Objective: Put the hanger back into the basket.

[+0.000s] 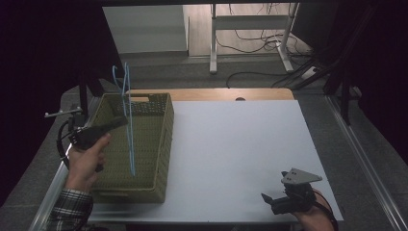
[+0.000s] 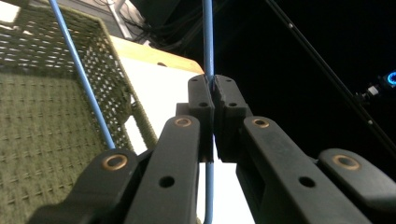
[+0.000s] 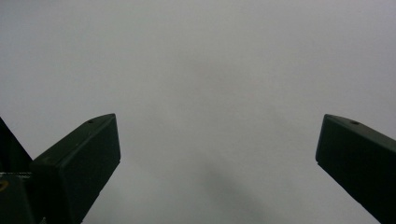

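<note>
The left gripper (image 1: 121,121) had its jaws clamped shut on one thin bar of a blue wire hanger (image 1: 129,126), which hung upright over the woven olive basket (image 1: 160,144), its hook above the fingertips and its long lower end reaching down below them toward the basket floor. In the left gripper view the pads (image 2: 201,100) pinched only a slim rod, with a second blue bar running off to their left. That narrow hold looked like the chief risk: the wire could pivot or slide between the pads, and a swing of the hand could catch the low end on the basket rim or in its weave and wrench it loose. The left hand (image 1: 86,156) came in from the near left, forearm rising, with the gripper pointing level across the basket toward the far right. The right gripper (image 1: 275,202) rested low on the white table (image 1: 231,144) at the near right, its jaws standing wide apart with nothing but bare surface between them, well away from the hanger.
</note>
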The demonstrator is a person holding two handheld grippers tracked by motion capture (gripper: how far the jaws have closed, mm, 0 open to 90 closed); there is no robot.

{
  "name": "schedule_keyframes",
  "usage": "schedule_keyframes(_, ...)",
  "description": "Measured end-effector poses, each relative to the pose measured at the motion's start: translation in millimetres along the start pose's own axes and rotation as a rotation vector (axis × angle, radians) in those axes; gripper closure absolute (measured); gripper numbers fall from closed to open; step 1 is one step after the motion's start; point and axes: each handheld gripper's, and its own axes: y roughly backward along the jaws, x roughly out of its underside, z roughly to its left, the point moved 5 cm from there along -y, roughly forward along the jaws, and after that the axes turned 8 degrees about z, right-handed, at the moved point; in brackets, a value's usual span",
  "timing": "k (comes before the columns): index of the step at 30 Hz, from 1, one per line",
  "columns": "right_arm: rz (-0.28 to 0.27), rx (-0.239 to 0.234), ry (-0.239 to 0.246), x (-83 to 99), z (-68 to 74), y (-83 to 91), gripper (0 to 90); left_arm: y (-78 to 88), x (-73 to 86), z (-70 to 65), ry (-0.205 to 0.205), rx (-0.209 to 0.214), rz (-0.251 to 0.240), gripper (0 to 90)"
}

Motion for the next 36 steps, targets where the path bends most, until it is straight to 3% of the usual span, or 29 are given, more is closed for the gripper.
schedule_keyframes(15, 0.005, -0.002, 0.005, 0.2, 0.3, -0.6, 0.0, 17.6, 23.0, 21.6, 0.107, -0.078, -0.106, 87.7)
schedule_keyframes(24, 0.006, -0.003, 0.005, 0.2, 0.6, -0.9, 0.0, 13.5, 37.1, 34.3, 0.19, -0.079, -0.145, 87.6)
schedule_keyframes(36, 0.007, -0.005, 0.007, 0.3, 0.7, -1.0, 0.0, 6.5, 45.9, 41.2, 0.247, -0.115, -0.136, 87.5)
